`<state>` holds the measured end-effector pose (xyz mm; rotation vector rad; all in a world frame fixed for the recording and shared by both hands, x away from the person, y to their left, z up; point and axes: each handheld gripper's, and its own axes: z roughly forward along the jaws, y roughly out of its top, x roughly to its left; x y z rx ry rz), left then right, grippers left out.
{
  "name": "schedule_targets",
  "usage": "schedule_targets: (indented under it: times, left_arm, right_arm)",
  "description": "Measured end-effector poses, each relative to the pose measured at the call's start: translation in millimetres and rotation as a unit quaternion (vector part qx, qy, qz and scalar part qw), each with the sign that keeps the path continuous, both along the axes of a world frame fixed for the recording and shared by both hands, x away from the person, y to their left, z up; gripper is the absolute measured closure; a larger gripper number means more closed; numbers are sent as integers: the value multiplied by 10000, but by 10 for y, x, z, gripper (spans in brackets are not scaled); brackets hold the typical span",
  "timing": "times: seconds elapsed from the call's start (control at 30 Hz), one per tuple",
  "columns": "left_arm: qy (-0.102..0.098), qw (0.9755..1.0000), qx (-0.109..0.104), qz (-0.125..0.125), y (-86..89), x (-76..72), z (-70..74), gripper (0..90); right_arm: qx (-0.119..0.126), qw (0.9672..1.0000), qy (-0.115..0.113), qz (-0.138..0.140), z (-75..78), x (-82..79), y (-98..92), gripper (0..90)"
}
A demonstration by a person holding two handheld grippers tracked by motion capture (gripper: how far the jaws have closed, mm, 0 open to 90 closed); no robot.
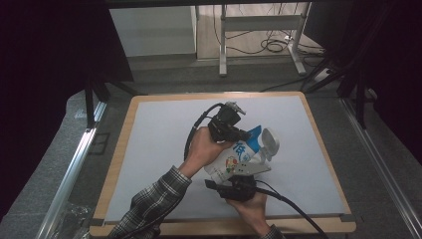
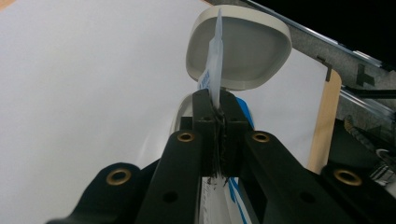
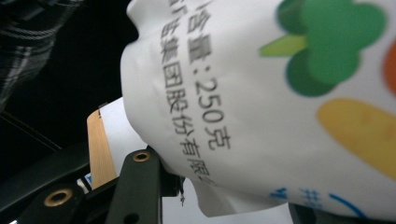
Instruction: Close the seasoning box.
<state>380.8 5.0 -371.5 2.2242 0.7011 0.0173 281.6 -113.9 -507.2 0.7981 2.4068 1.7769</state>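
Note:
A white plastic bag (image 1: 238, 155) printed with blue text and vegetable pictures hangs tilted above the white table mat (image 1: 159, 144), stretched between both grippers. My left gripper (image 1: 245, 133) is shut on the bag's thin upper edge (image 2: 215, 60), with the jaws pressed together around it. My right gripper (image 1: 244, 173) holds the bag's lower end from the near side. Up close the bag (image 3: 280, 93) bulges between its jaws, one finger (image 3: 140, 186) showing at the left. A pale oval bowl (image 1: 271, 143) lies just beyond the bag's top, and the bowl (image 2: 252, 51) faces the left gripper's camera.
The mat covers a wooden table whose edge (image 1: 224, 228) runs along the near side. Metal rails (image 1: 74, 164) flank the table left and right. A desk frame (image 1: 259, 25) and floor cables stand at the back.

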Motion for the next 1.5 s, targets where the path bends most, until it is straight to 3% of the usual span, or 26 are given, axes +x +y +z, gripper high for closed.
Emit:
schedule_targets:
  times: [0.37,1.07,1.5]
  left_arm:
    - [-4,10000,-33,10,97,-31,16,884]
    - [67,9999,-157,20,291,-83,23,885]
    - [18,9997,-244,3,341,-118,26,889]
  right_arm:
    - [-189,9996,152,-139,-58,42,-36,587]
    - [-593,9979,39,-261,-137,106,-44,558]
    - [-716,9970,162,-248,-151,130,-66,519]
